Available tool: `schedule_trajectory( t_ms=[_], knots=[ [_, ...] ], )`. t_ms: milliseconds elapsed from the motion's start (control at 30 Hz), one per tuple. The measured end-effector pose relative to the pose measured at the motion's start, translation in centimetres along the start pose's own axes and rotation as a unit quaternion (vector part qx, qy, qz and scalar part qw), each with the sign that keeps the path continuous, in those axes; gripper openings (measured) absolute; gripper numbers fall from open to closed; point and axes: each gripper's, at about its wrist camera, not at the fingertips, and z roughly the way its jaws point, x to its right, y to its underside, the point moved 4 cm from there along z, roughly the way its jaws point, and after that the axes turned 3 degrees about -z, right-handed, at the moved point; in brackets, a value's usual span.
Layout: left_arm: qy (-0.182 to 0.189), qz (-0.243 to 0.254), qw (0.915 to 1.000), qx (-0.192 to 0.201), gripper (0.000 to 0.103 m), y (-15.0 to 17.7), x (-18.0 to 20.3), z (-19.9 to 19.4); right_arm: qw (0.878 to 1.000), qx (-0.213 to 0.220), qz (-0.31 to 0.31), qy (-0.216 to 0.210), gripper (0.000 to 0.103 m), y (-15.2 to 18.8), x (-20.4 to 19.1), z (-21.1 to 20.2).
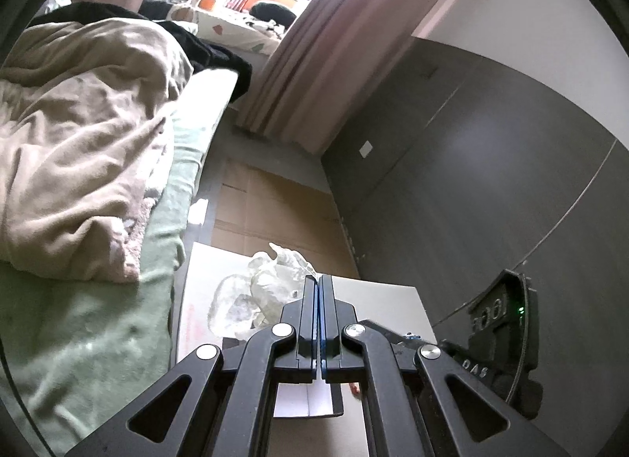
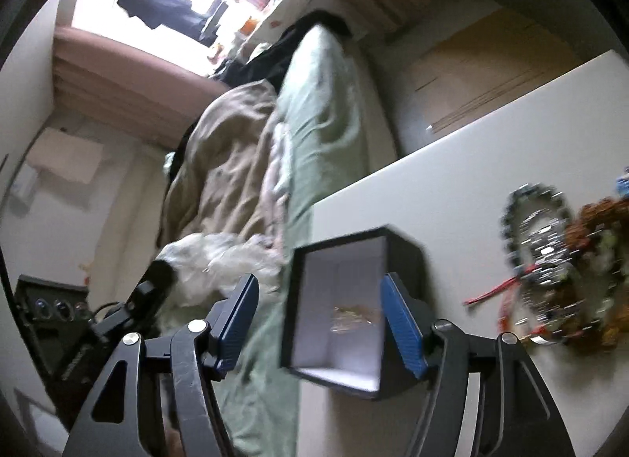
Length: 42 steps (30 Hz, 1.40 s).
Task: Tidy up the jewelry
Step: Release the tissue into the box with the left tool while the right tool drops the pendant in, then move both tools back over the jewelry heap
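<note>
Black box open on the white bench, left tool closed, right tool spread.

Black box [image 2: 346, 315], lined white, sits at the bench [image 2: 452, 166] edge nearest the green bed [image 2: 326, 134], with a thin gold chain [image 2: 354, 317] lying inside it. Right tool [image 2: 319, 319] stands wide apart with nothing gripped; its blue pads [image 2: 401, 331] frame the box without pressing it. Left tool [image 2: 319, 280] is fully closed, pads together, holding nothing visible. Beyond the box, away from the bed, lies a blurred heap of beaded bracelets [image 2: 550, 260] with a red cord [image 2: 495, 290]. Crumpled clear plastic [image 1: 267, 284] rests on the bench just past the left tool's tips.
</note>
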Motion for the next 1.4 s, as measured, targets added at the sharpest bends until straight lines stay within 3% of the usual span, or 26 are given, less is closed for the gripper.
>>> schedule_trajectory(
  t_ms=[233,433,467,533,567,600,733,1067,1400],
  knots=[
    [-0.003,0.009,0.9998,-0.018,0.000,0.7,0.7,1.2,0.996,0.039,-0.001,0.077,0.065,-1.0,2.9,-5.2],
    [-0.006,-0.012,0.9987,-0.049,0.002,1.3,0.8,2.6,0.991,0.063,0.020,0.116,0.065,-1.3,6.0,-9.6],
    [-0.008,-0.018,0.9981,-0.059,0.010,1.5,0.7,2.9,0.990,0.067,0.024,0.121,0.065,-1.4,6.5,-10.3],
    [-0.026,-0.027,0.9967,-0.071,0.048,2.0,0.6,3.5,0.989,0.073,0.029,0.126,0.065,-1.4,7.1,-11.3],
    [-0.031,-0.030,0.9966,-0.070,0.073,2.2,0.6,3.6,0.989,0.074,0.033,0.126,0.065,-1.4,7.4,-11.8],
    [-0.031,-0.032,0.9971,-0.062,0.082,2.4,0.8,3.5,0.988,0.075,0.035,0.129,0.065,-1.4,7.7,-12.1],
    [-0.010,-0.011,0.9977,-0.067,0.082,3.4,2.7,3.9,0.987,0.075,0.041,0.139,0.065,-1.3,8.8,-13.2],
    [0.001,0.067,0.9932,-0.095,0.081,7.3,8.0,6.3,0.981,0.077,0.054,0.167,0.065,-0.9,11.3,-15.7],
    [0.009,0.105,0.9847,-0.139,0.055,11.1,11.0,9.4,0.975,0.083,0.093,0.183,0.065,-0.2,14.2,-17.7]
  ],
)
